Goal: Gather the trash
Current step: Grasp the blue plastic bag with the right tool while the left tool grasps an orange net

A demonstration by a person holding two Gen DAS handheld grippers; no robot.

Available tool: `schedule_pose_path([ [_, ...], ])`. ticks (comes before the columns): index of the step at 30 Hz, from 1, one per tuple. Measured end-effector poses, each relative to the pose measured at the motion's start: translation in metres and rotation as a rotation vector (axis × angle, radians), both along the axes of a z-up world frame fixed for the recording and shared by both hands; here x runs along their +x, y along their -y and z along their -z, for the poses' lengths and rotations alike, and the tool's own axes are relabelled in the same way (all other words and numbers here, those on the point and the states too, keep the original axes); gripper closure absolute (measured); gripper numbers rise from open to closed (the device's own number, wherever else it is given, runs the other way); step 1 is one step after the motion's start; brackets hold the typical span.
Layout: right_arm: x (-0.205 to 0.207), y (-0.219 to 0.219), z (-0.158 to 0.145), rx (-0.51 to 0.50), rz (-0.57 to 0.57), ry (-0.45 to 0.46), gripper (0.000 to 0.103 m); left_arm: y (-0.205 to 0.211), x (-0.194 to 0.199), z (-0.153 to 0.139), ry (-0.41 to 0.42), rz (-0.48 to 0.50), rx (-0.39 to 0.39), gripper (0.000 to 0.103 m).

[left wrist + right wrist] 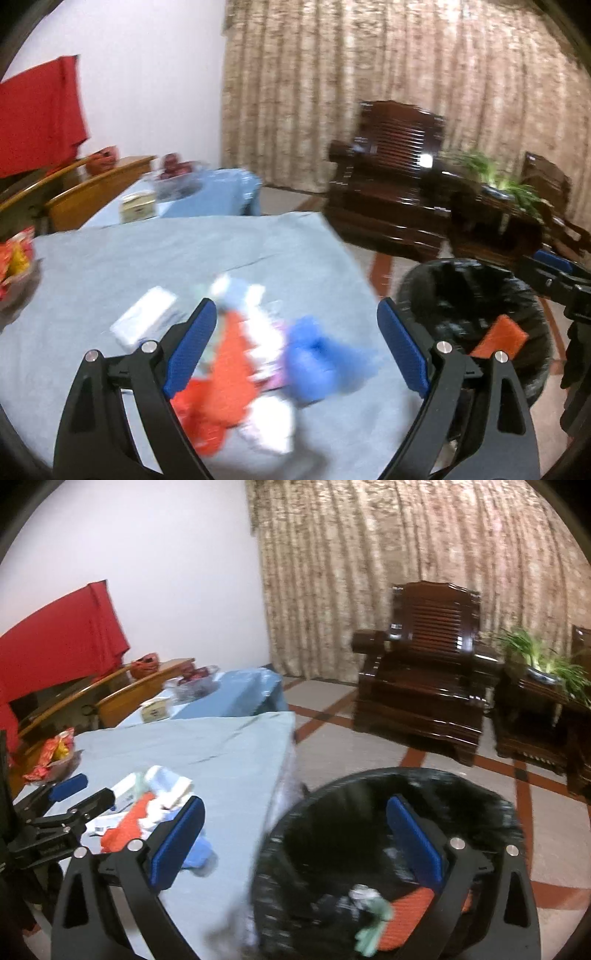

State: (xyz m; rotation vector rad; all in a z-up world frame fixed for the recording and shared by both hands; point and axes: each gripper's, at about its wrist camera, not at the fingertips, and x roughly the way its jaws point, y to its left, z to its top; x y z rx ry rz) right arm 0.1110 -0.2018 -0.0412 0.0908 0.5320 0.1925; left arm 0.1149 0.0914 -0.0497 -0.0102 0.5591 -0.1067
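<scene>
My right gripper (295, 845) gapes wide over the black-lined bin (480, 812), orange wrapper (410, 915) inside; left gripper (74, 794) hovers by the trash pile (147, 808).

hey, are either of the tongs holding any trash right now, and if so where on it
No. Both the left tongs and the right tongs are open and hold nothing.
</scene>
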Motion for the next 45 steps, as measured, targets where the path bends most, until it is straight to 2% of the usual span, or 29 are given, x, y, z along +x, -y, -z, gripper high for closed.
schedule_pose_path([
  [8,0.017,-0.077,0.024,-0.04,-0.127,-0.04,0.006,-0.063,-0.015,0.014,-0.041,-0.124,0.025,0.017],
  [14,0.029,-0.115,0.05,-0.038,-0.197,-0.09,0.006,-0.083,-0.016,0.033,-0.07,-0.164,0.029,0.017],
  [20,0.045,-0.144,0.08,-0.094,-0.244,-0.148,0.015,-0.09,-0.011,0.048,-0.091,-0.177,0.028,0.018],
  [23,0.053,-0.152,0.095,-0.111,-0.249,-0.189,0.016,-0.091,-0.008,0.056,-0.102,-0.183,0.026,0.018],
  [29,0.068,-0.155,0.12,-0.133,-0.257,-0.27,0.027,-0.092,-0.004,0.067,-0.123,-0.18,0.016,0.021],
  [33,0.071,-0.154,0.131,-0.098,-0.305,-0.325,0.05,-0.09,-0.001,0.071,-0.136,-0.168,0.006,0.024],
  [36,0.069,-0.153,0.129,-0.102,-0.32,-0.327,0.057,-0.086,0.001,0.074,-0.145,-0.152,-0.002,0.029],
  [40,0.065,-0.145,0.119,-0.087,-0.314,-0.306,0.059,-0.076,0.008,0.076,-0.154,-0.115,-0.016,0.035],
  [45,0.062,-0.136,0.1,-0.078,-0.299,-0.269,0.059,-0.062,0.02,0.082,-0.171,-0.068,-0.024,0.037],
])
